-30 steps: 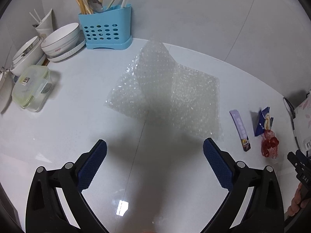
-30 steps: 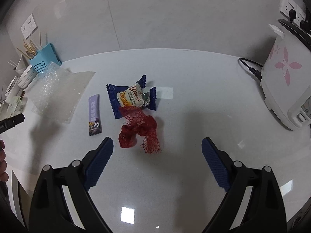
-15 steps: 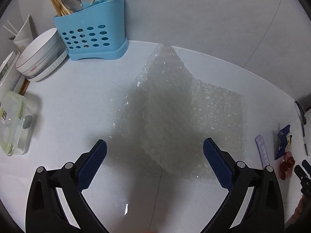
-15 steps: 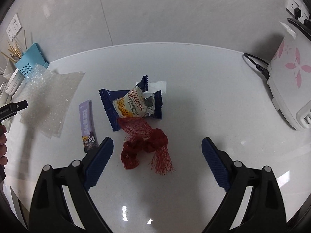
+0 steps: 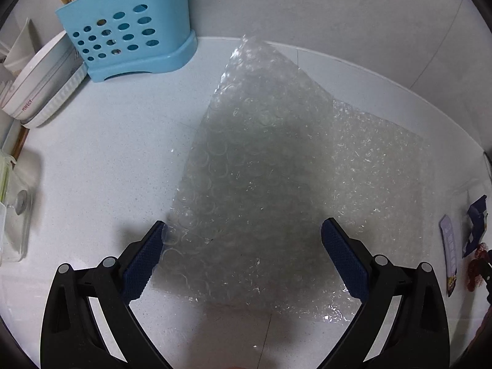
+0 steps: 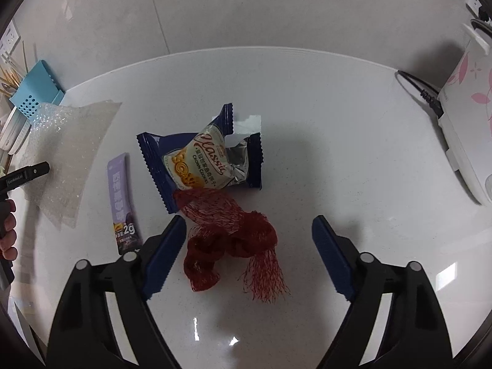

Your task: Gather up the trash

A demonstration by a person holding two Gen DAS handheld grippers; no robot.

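Now, left gripper (image 5: 243, 258): jaws wide apart, pointing steeply down over bubble wrap (image 5: 276, 178), sheet between the blue pads (image 5: 143, 264), left pad's tip at the sheet's edge, no squeeze visible. Wrap clear, dimpled, glinting; one corner folded up and over toward the wall, rest flat on white counter (image 5: 101, 153). Beyond, at upper left: blue holder (image 5: 129, 27) with round holes, chopsticks and a spoon in it; stacked white bowls (image 5: 40, 83) just beside it. Clear container (image 5: 12, 215) at far left edge. Far right edge: slivers of purple sachet (image 5: 449, 252), blue wrapper (image 5: 476, 224), red net (image 5: 476, 267).

Right gripper (image 6: 249, 252): jaws fairly wide and closing, red net (image 6: 233, 236) between them, pads not touching it. Net crumpled, mesh, frayed loose end fanned out toward the camera, upper end lying on the blue wrapper (image 6: 196, 160). Wrapper torn open, silver lining showing, cream panel with cookie print, serrated edges. Purple sachet (image 6: 121, 200) just left of it, flat, apart from the net. Bubble wrap (image 6: 67, 150) farther left, black tip of the left gripper (image 6: 26, 175) over it, fingers of a hand (image 6: 7, 230) at the frame edge. White appliance (image 6: 464, 129) with pink flowers at right, black cord (image 6: 421, 89) running to it.
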